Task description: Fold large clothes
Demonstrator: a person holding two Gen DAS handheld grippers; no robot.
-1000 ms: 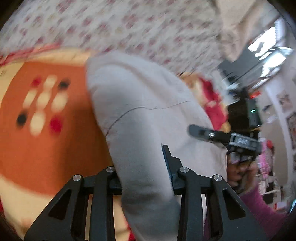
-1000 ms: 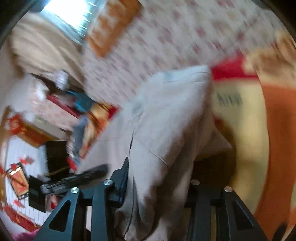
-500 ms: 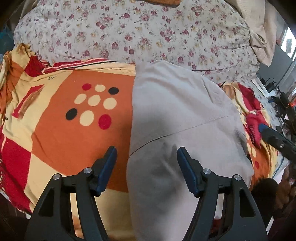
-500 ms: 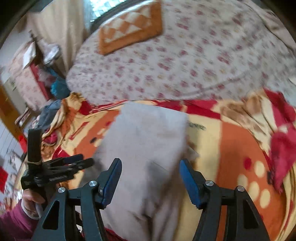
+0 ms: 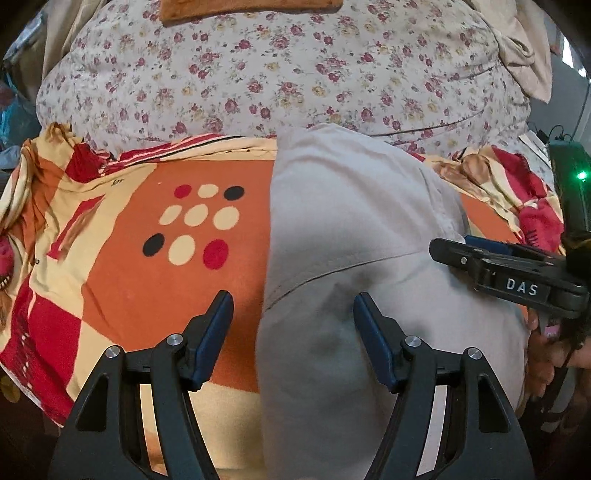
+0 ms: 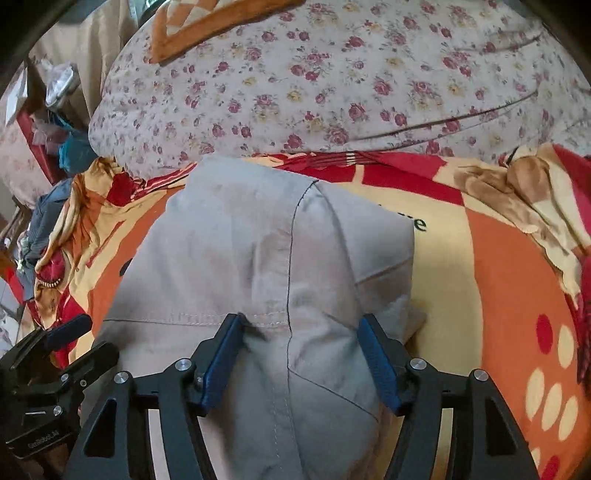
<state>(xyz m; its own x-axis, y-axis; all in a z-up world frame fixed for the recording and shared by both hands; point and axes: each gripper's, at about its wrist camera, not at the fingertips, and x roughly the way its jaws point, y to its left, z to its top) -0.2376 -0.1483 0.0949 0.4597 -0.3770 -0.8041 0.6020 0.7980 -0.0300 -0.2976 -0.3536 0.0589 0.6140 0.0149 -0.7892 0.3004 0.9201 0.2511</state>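
Observation:
A folded beige-grey garment (image 5: 351, 236) lies flat on the orange, red and cream blanket (image 5: 155, 280), running away from me toward the floral quilt. My left gripper (image 5: 293, 306) is open and empty above the garment's near left edge. My right gripper (image 6: 301, 328) is open and empty, its jaws straddling the garment (image 6: 258, 251) near its stitched seam. The right gripper also shows in the left wrist view (image 5: 506, 273), over the garment's right side. The left gripper shows at the lower left of the right wrist view (image 6: 66, 354).
A bulky floral quilt (image 5: 280, 70) lies behind the garment, with an orange cushion (image 6: 207, 26) on top. Crumpled blanket folds (image 6: 532, 206) lie at the right. Clutter and furniture (image 6: 44, 122) stand at the bed's left side.
Both grippers let go of the garment and opened. The garment went from being held up to lying flat on the blanket. Both grippers drew back slightly.

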